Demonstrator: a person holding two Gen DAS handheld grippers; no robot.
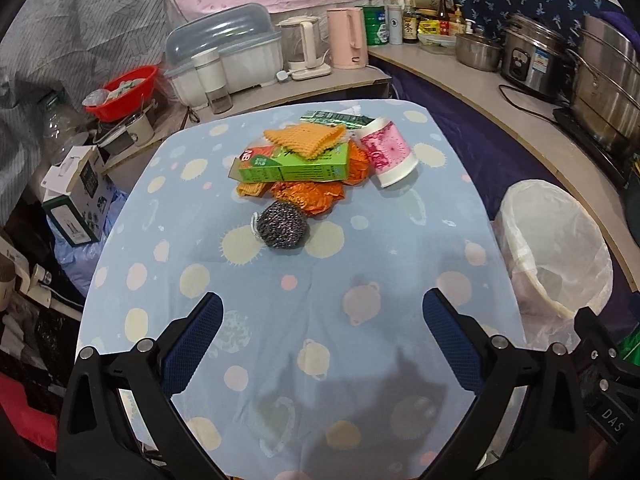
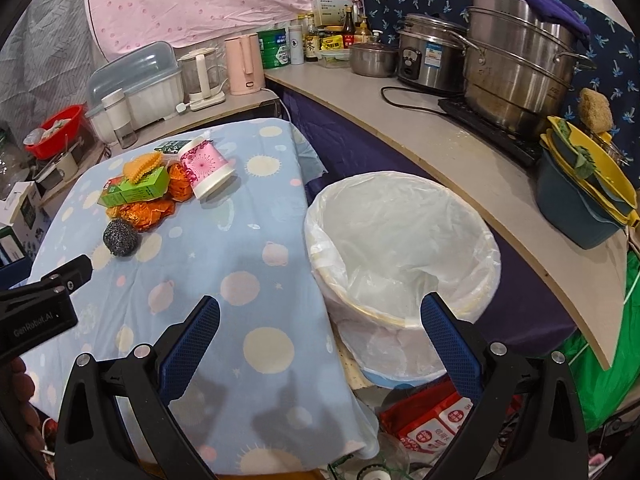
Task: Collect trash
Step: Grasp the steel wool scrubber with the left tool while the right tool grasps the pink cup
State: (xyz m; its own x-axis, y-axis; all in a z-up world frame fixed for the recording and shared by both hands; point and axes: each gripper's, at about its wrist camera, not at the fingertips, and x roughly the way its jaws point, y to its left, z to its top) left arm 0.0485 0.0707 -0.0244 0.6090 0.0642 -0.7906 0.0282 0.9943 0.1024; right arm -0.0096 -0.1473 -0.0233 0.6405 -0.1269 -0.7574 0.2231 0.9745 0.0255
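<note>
A heap of trash lies at the far middle of the blue spotted tablecloth: a green carton, an orange knitted cloth, crumpled orange wrappers, a steel-wool scrubber and a pink-and-white paper cup on its side. My left gripper hovers open over the near table, well short of the heap. My right gripper is open too, above the table's right edge and the bin, which is lined with a white bag. The scrubber and cup lie far to its left.
A curved counter at the right carries steel pots, a rice cooker, a black cable and a blue tub with yellow dishes. Kettles, bottles and a dish container stand behind the table. Boxes and a red basin crowd the left floor; red packets lie under the bin.
</note>
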